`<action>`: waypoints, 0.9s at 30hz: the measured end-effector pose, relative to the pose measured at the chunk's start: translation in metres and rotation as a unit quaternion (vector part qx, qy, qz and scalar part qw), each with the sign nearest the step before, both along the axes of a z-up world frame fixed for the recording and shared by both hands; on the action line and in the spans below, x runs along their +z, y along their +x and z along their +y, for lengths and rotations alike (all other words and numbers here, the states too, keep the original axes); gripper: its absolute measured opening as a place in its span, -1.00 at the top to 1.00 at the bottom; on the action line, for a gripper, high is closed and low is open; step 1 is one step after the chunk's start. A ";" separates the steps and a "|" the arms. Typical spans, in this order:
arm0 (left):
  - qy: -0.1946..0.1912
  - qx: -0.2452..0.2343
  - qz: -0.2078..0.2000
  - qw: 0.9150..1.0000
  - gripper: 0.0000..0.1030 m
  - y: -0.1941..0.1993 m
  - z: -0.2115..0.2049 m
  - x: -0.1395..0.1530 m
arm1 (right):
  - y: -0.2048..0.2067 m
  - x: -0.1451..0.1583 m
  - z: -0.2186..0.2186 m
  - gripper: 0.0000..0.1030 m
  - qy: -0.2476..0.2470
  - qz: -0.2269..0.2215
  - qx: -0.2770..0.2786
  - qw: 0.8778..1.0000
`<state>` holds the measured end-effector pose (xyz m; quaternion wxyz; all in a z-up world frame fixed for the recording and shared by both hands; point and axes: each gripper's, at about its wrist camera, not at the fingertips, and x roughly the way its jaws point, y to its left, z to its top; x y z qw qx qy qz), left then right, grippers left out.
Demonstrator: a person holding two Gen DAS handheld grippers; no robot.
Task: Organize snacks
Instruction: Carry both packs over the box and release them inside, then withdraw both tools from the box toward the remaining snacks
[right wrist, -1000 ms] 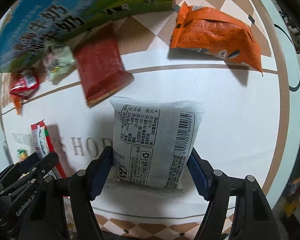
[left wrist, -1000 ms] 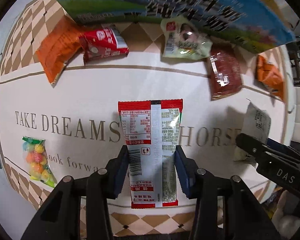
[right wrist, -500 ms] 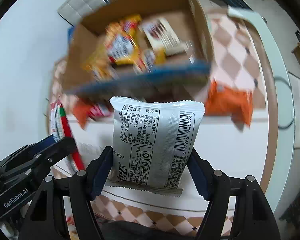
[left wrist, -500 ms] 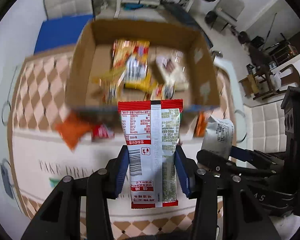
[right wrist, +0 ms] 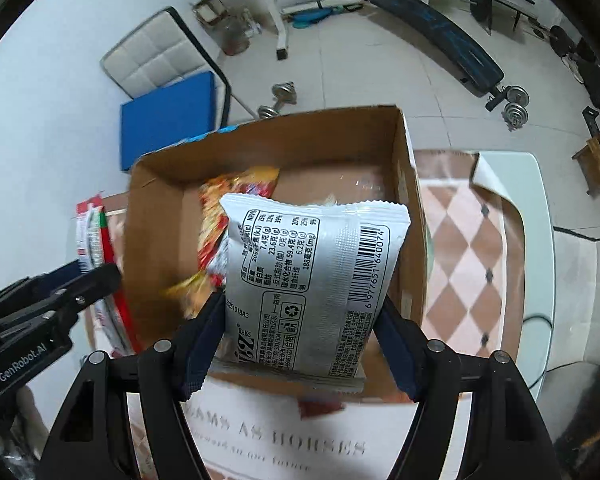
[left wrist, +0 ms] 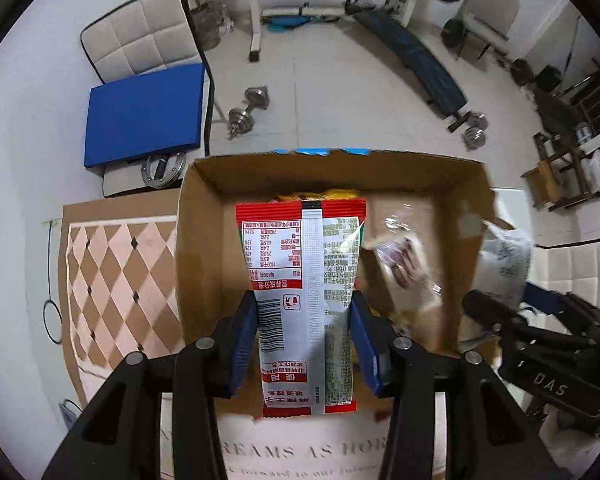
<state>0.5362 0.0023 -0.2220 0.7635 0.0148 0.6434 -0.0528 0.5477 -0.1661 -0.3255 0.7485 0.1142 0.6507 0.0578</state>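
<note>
Two claws each pinch a snack packet over the open cardboard box (left wrist: 198,248). The left claw (left wrist: 305,342) clamps a red-and-silver packet (left wrist: 304,280) between its blue pads, printed back showing, held above the box's left part. The right claw (right wrist: 300,334) clamps a silver packet (right wrist: 312,280) with a barcode, held above the box's near right part. Inside the box lie a yellow-and-red snack bag (right wrist: 220,216) and a clear-wrapped snack (left wrist: 400,260), blurred. The box stands on the table (right wrist: 456,240), whose cloth has a diamond pattern. Beyond the table, a dumbbell (left wrist: 246,112) lies on the floor beside a blue mat (left wrist: 144,114).
</note>
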 end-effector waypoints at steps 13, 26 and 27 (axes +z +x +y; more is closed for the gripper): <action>0.030 0.016 0.087 0.996 0.10 0.067 0.019 -0.082 | 0.081 -0.089 -0.001 -0.48 -0.046 0.071 -0.015 0.996; 0.011 0.033 0.094 0.995 -0.63 0.063 0.023 -0.092 | 0.080 -0.105 0.009 -0.85 -0.073 0.075 0.001 0.994; 0.011 0.034 0.095 0.995 -0.63 0.060 0.023 -0.091 | 0.079 -0.105 0.009 -0.85 -0.074 0.076 0.002 0.994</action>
